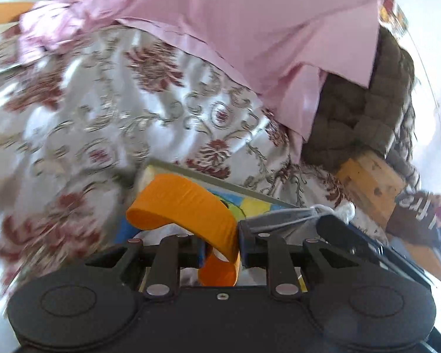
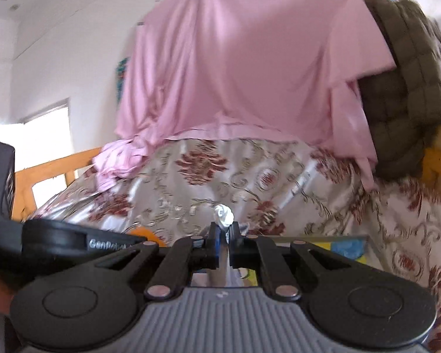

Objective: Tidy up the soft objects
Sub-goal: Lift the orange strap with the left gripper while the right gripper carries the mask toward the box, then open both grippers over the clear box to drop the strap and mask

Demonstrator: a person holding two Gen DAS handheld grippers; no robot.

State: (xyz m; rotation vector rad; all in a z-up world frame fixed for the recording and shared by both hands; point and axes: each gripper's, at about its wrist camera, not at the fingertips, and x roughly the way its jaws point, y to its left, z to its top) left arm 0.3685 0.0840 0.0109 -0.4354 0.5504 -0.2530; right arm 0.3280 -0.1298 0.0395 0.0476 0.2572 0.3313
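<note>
Left gripper (image 1: pixel 220 244) clamps orange strap (image 1: pixel 188 206); bedspread (image 1: pixel 103 103) beyond.

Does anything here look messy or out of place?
Yes. The pink sheet hangs unevenly, and one end lies in a crumpled heap on the floral cover. A brown quilted cushion is propped on edge at the right. The floral cover is wrinkled, a pinch of it bunched in the right gripper.
</note>
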